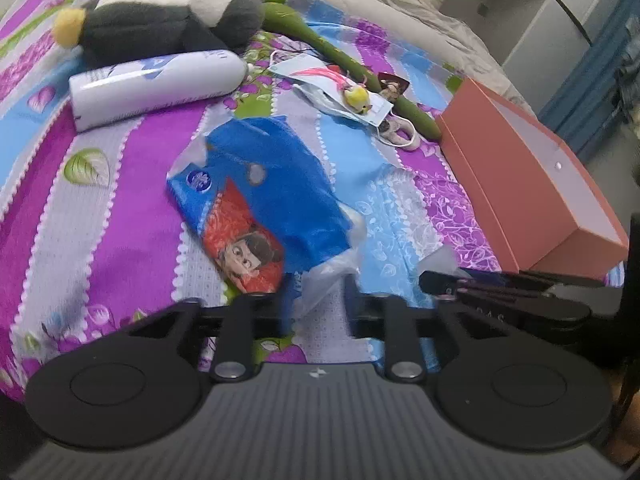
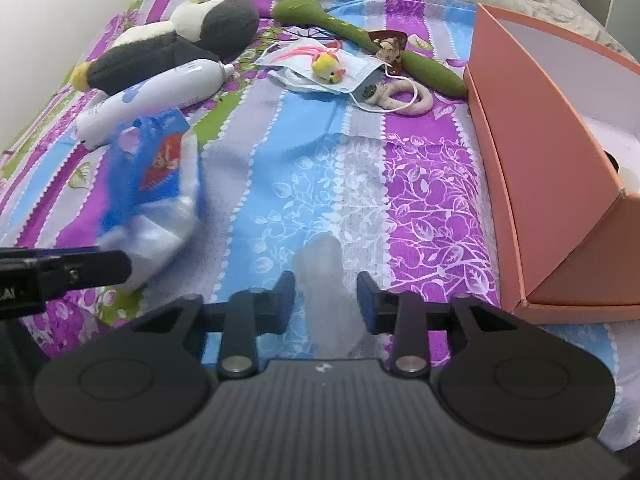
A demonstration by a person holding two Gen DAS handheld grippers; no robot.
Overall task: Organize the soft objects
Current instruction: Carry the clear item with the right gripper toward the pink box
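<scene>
Left claw [image 1: 320, 300] has its jaws apart around the clear plastic tail of the blue packet [image 1: 264, 196]; can't tell whether the pads actually pinch it, the frame is blurred there. In the right wrist view the same packet [image 2: 160, 184] is motion-blurred at left, next to the left claw's finger tip [image 2: 100, 268]. Right claw [image 2: 325, 304] is spread open with a scrap of clear plastic [image 2: 324, 280] between the fingers, not clamped. Everything sits on a bed [image 2: 280, 140] with a purple, blue and grey striped floral sheet. Penguin plush [image 1: 160, 16] lies at the far left, white bottle [image 1: 156, 84] on its side just in front of it and touching it. Green plush stem [image 2: 360, 36] runs diagonally across the far side. Face mask [image 2: 352, 72] lies in the middle with a small yellow toy mouse [image 2: 328, 66] with pink tail on top; a pale ring toy [image 2: 404, 98] is just beside the mask's elastic loop. A small dark picture card [image 2: 388, 46] rests against the green stem. Open orange box [image 2: 540, 152] stands at the right edge of the bed, white inside, with something pale partly visible in it; can't identify it.
</scene>
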